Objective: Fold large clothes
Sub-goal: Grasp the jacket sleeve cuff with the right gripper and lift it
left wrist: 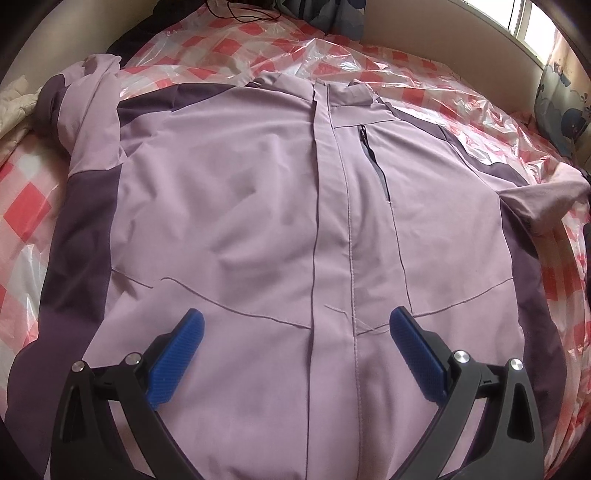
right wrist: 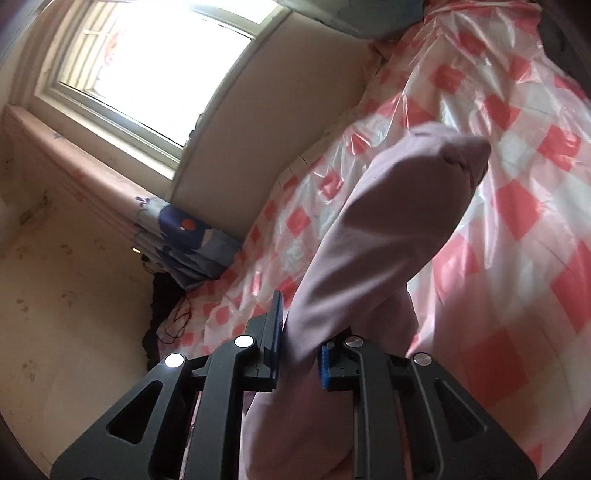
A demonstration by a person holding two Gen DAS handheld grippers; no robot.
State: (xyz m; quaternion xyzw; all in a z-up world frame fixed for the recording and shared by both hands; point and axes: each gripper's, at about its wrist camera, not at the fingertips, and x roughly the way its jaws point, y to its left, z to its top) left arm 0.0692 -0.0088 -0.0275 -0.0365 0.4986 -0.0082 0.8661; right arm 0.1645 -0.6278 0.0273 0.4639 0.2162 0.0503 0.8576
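A lilac jacket [left wrist: 258, 221] with dark purple side panels lies front up and zipped on the bed, collar at the far end. My left gripper [left wrist: 295, 328] is open and empty, held just above the jacket's lower front, one blue pad on each side of the zip placket. One sleeve [left wrist: 88, 110] is bunched at the far left. The other sleeve [left wrist: 543, 199] stretches off to the right. My right gripper [right wrist: 299, 328] is shut on that lilac sleeve [right wrist: 373, 236], whose cuff end sticks up past the fingers.
The bed is covered with a red-and-white checked plastic sheet [left wrist: 22, 206], which also shows in the right wrist view [right wrist: 517, 206]. A padded headboard [right wrist: 266, 122], a window [right wrist: 155, 62] and a blue patterned curtain [right wrist: 184, 236] stand beyond. Dark clothes and a cord [left wrist: 240, 14] lie at the far edge.
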